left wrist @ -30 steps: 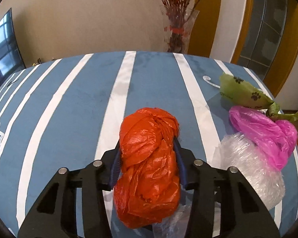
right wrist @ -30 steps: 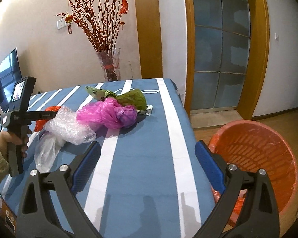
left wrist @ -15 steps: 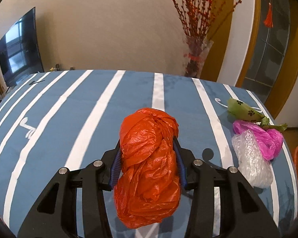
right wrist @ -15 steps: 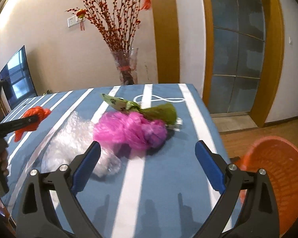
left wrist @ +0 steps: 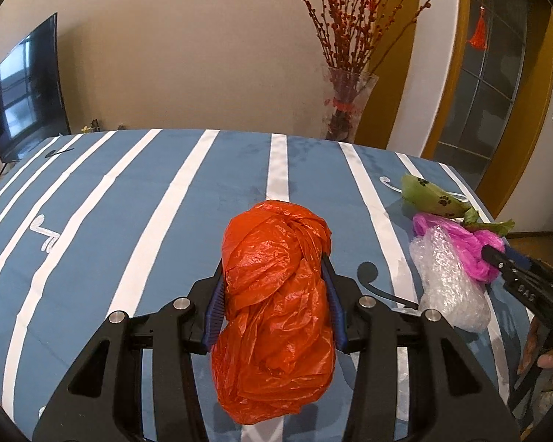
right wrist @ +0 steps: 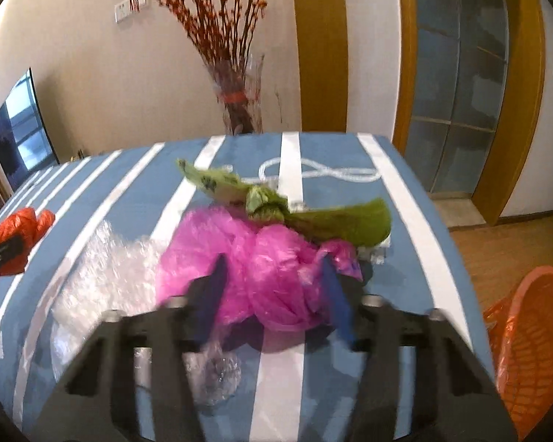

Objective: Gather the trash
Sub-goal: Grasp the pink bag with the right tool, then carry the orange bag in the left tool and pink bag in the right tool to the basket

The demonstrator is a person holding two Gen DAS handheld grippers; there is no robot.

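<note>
My left gripper [left wrist: 274,287] is shut on a crumpled orange plastic bag [left wrist: 276,294] and holds it above the blue striped table [left wrist: 129,221]. The bag also shows at the left of the right wrist view [right wrist: 14,235]. My right gripper [right wrist: 276,280] has its jaws closed in around a pink plastic bag [right wrist: 261,265] lying on the table. The frame is blurred. A green paw-print bag [right wrist: 276,202] lies just behind the pink one, and clear bubble wrap [right wrist: 110,272] lies to its left. In the left wrist view the pink bag [left wrist: 464,243] and bubble wrap [left wrist: 446,283] are at the right.
An orange mesh basket [right wrist: 531,346] stands on the floor right of the table. A glass vase of red branches [left wrist: 344,107] stands at the table's far edge. A TV [left wrist: 25,88] is at the left wall.
My right gripper moved forward to the pink bag and its jaws closed from wide open onto it. My left gripper rose higher with the orange bag.
</note>
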